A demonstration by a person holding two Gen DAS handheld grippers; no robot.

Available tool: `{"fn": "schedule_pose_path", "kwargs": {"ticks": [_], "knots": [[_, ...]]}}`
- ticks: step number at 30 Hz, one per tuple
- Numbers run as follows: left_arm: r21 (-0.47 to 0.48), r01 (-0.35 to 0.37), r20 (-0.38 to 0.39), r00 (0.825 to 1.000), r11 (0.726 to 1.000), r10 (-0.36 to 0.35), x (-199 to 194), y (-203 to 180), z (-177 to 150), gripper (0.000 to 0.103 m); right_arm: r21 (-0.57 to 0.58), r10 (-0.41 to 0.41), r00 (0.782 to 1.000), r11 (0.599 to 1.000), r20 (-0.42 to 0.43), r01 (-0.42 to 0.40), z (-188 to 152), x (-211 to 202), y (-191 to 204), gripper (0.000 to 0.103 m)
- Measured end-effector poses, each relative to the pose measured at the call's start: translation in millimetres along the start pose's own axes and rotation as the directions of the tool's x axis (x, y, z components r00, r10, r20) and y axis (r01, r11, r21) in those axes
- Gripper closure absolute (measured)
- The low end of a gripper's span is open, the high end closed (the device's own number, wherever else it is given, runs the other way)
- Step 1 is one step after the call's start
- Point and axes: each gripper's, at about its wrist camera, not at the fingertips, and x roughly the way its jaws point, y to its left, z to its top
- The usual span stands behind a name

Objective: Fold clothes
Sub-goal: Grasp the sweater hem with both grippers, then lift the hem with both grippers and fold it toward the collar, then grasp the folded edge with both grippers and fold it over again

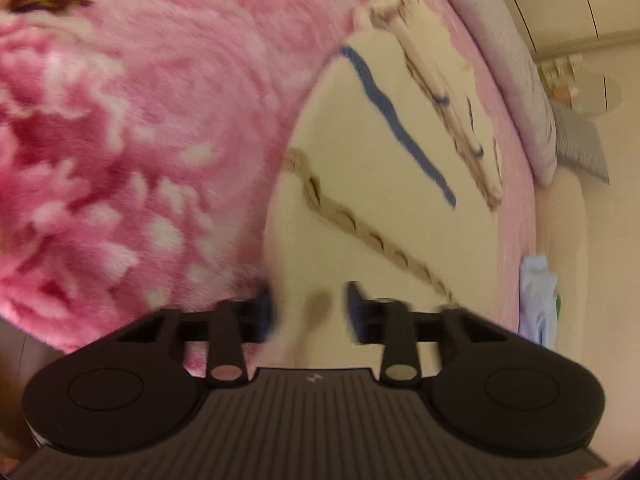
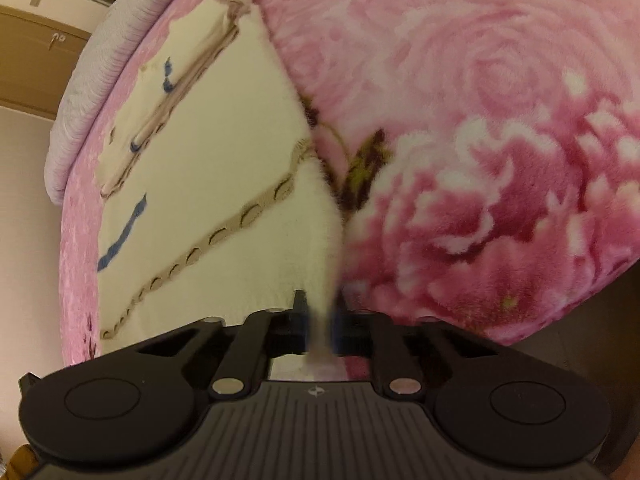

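A cream fleece garment [image 1: 360,208] with tan chain trim and blue marks lies spread on a pink floral blanket [image 1: 140,140]. My left gripper [image 1: 310,312] has its blue-padded fingers apart around the garment's near edge, with cloth between them; the view is blurred. In the right wrist view the same garment [image 2: 208,208] lies left of centre on the blanket [image 2: 480,140]. My right gripper [image 2: 320,320] is shut on the garment's near corner, a fold of cream cloth pinched between its fingers.
A lilac quilted headboard or cushion [image 1: 516,64] edges the far side of the bed, with a striped pillow [image 1: 580,144] beyond. A pale blue cloth [image 1: 538,300] lies at the right. Cream walls and a wooden door [image 2: 36,60] surround the bed.
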Motion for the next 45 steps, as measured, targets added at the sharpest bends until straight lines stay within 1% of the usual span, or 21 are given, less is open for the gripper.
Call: {"fn": "schedule_pose_path", "kwargs": {"ticks": [4, 9, 11, 13, 16, 18, 19, 20, 22, 24, 26, 30, 33, 34, 35, 36, 37, 38, 39, 42, 45], "knots": [[0.023, 0.005, -0.022, 1.0, 1.0, -0.004, -3.9, -1.1, -0.6, 0.097, 0.0, -0.016, 1.0, 1.0, 0.012, 0.016, -2.9, -9.7, 6.0, 0.094], [0.028, 0.05, -0.021, 0.999, 0.998, -0.05, -35.2, 1.7, -5.5, 0.097, -0.034, -0.036, 0.999, 0.999, 0.021, 0.036, -8.9, -37.4, 23.4, 0.096], [0.024, 0.063, -0.041, 0.997, 0.998, -0.062, -46.8, 0.6, -11.5, 0.098, -0.045, -0.059, 0.998, 0.997, -0.009, 0.058, -16.2, -44.8, 30.9, 0.096], [0.022, 0.047, -0.08, 0.996, 0.999, -0.046, -55.7, 3.3, -20.8, 0.098, -0.026, -0.102, 0.993, 0.995, -0.062, 0.1, -33.7, -51.1, 32.2, 0.096], [-0.055, 0.012, -0.134, 0.991, 0.998, -0.02, -69.2, 20.3, -35.7, 0.097, 0.044, -0.146, 0.981, 0.987, -0.132, 0.153, -57.6, -56.5, 28.8, 0.096], [-0.101, 0.003, -0.152, 0.988, 0.995, -0.018, -77.3, 27.0, -37.7, 0.097, 0.079, -0.143, 0.98, 0.985, -0.142, 0.155, -64.2, -60.7, 32.3, 0.096], [-0.098, 0.01, -0.153, 0.988, 0.995, -0.025, -81.6, 24.5, -33.9, 0.097, 0.096, -0.141, 0.979, 0.983, -0.146, 0.156, -67.3, -62.8, 34.1, 0.096], [-0.087, 0.025, -0.153, 0.988, 0.996, -0.038, -85.5, 19.0, -27.3, 0.097, 0.1, -0.135, 0.983, 0.984, -0.125, 0.148, -64.5, -66.9, 39.8, 0.096], [-0.048, 0.062, -0.142, 0.988, 0.997, -0.069, -92.2, 1.9, -8.3, 0.097, 0.097, -0.126, 0.989, 0.986, -0.078, 0.133, -50.1, -76.9, 51.8, 0.095], [0.0, 0.11, -0.109, 0.988, 0.994, -0.11, -97.5, -18.9, 19.7, 0.097, 0.073, -0.096, 0.995, 0.993, 0.005, 0.095, -23.4, -86.7, 67.6, 0.095], [0.05, 0.148, -0.065, 0.987, 0.988, -0.145, -95.3, -44.0, 51.7, 0.097, 0.046, -0.062, 0.994, 0.997, 0.086, 0.059, 3.4, -96.5, 83.5, 0.095], [0.104, 0.208, 0.027, 0.977, 0.973, -0.212, -78.0, -87.0, 119.7, 0.097, -0.041, 0.021, 0.972, 0.999, 0.235, -0.012, 76.3, -94.4, 122.5, 0.095], [0.111, 0.233, 0.097, 0.965, 0.966, -0.244, -55.2, -112.4, 173.3, 0.095, -0.061, 0.058, 0.953, 0.997, 0.298, -0.041, 138.7, -74.2, 143.9, 0.095], [0.114, 0.226, 0.12, 0.963, 0.967, -0.239, -43.1, -120.9, 190.8, 0.095, -0.058, 0.057, 0.949, 0.997, 0.309, -0.041, 156.5, -64.9, 149.2, 0.094], [0.115, 0.205, 0.146, 0.964, 0.972, -0.221, -31.6, -128.1, 205.7, 0.091, -0.048, 0.051, 0.948, 0.998, 0.313, -0.038, 177.2, -51.3, 152.2, 0.092], [0.114, 0.18, 0.174, 0.965, 0.977, -0.198, -21.1, -132.5, 218.8, 0.08, -0.038, 0.045, 0.947, 0.999, 0.317, -0.035, 198.0, -37.7, 155.0, 0.085], [0.101, 0.16, 0.198, 0.964, 0.982, -0.177, -11.7, -134.0, 230.8, 0.075, -0.019, 0.024, 0.946, 1.0, 0.324, -0.019, 216.2, -25.3, 154.9, 0.071], [0.078, 0.14, 0.221, 0.963, 0.987, -0.154, -3.8, -134.5, 242.9, 0.074, 0.013, -0.01, 0.944, 1.0, 0.331, 0.006, 233.4, -13.5, 152.9, 0.062], [0.061, 0.128, 0.237, 0.962, 0.99, -0.139, 2.6, -134.9, 252.9, 0.074, 0.044, -0.044, 0.941, 0.999, 0.337, 0.03, 250.5, -1.8, 150.9, 0.048], [0.077, 0.062, 0.243, 0.967, 0.995, -0.079, 17.7, -137.8, 264.9, 0.073, 0.056, -0.069, 0.941, 0.997, 0.33, 0.054, 267.3, 12.2, 136.6, 0.049], [0.101, 0.008, 0.203, 0.979, 0.995, -0.029, 25.8, -131.2, 259.2, 0.072, -0.001, -0.079, 0.959, 0.997, 0.273, 0.083, 268.8, 22.3, 127.9, 0.049]]}}
